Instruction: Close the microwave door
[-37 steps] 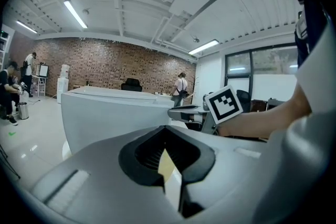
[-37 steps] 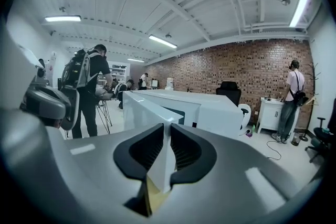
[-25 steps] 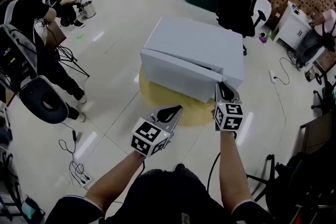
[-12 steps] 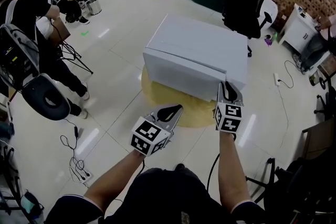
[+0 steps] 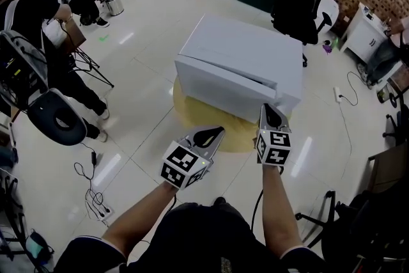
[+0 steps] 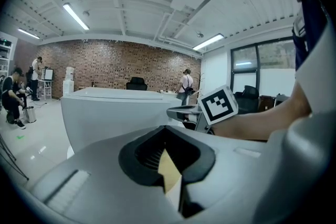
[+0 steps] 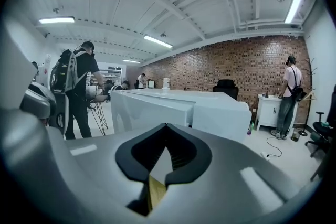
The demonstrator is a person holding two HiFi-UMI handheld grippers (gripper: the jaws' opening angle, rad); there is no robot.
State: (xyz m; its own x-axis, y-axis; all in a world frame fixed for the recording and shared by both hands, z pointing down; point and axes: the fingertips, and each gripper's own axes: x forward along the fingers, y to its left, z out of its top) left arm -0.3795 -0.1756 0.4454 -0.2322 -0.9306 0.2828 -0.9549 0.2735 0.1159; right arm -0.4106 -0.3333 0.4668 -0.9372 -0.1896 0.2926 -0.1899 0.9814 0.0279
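Microwave (image 5: 246, 51): a large white box on a low yellow round desk (image 5: 192, 117), straight ahead of both tongs.

Door (image 5: 217, 87): the front panel facing the tongs. It looks not quite home. A dark gap (image 5: 267, 86) shows at its end just beyond the right tongs, and in the right gripper view the panel stands proud of the body.

Risks, as judged:
- A push landing near the hinge end would do little, and the latch end could stay ajar.
- A hard shove could slide the whole box on the desk.
- A narrow closed tip could skate off the smooth panel.

Right tongs (image 5: 268, 108): jaws brought together and nothing between them. The tip is just short of the door's near corner; contact cannot be confirmed.

Left tongs (image 5: 218, 132): jaws also together and empty. They sit lower and further from the door, over the desk's near edge, touching nothing.
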